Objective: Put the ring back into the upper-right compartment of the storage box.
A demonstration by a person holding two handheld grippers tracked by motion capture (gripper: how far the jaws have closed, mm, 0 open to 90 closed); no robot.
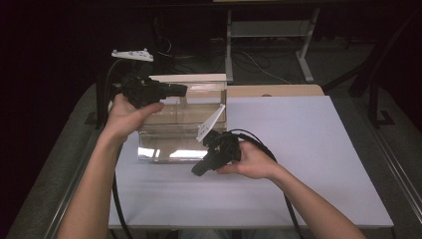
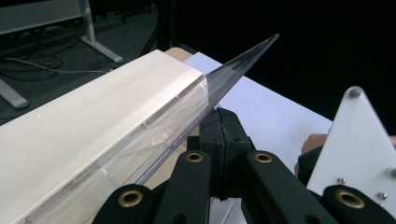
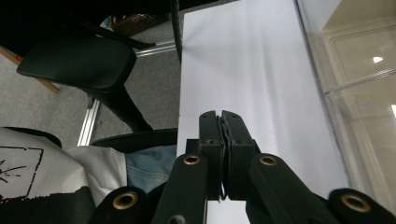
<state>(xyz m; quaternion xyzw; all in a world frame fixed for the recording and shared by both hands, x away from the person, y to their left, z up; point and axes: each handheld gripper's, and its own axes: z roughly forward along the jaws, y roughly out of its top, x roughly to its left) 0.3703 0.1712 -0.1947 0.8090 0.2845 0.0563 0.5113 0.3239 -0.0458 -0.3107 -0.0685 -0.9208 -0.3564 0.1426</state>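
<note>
I am looking along the left gripper (image 2: 225,140) first: its two black jaws are sitting pressed together with no gap, and their tips are lying right against the lower edge of the clear box (image 1: 181,119). Whether they are pinching that thin transparent edge or just resting closed beside it, I cannot tell from this angle. In the left gripper view the box's white lid (image 2: 93,126) is running away from the jaws on the left, with a clear panel jutting out past its far corner.

The right gripper (image 3: 219,135) is also showing its jaws closed flat on each other, holding nothing, and pointing down over the white table sheet (image 3: 243,70) just in front of the box, whose clear wall is standing off to one side of the jaws.

From the high view I am seeing the left hand (image 1: 130,115) holding its gripper at the box's top left corner, and the right hand (image 1: 251,160) holding its gripper (image 1: 201,168) near the box's front right corner, tilted towards the sheet. The box itself is standing on the sheet's far left part
</note>
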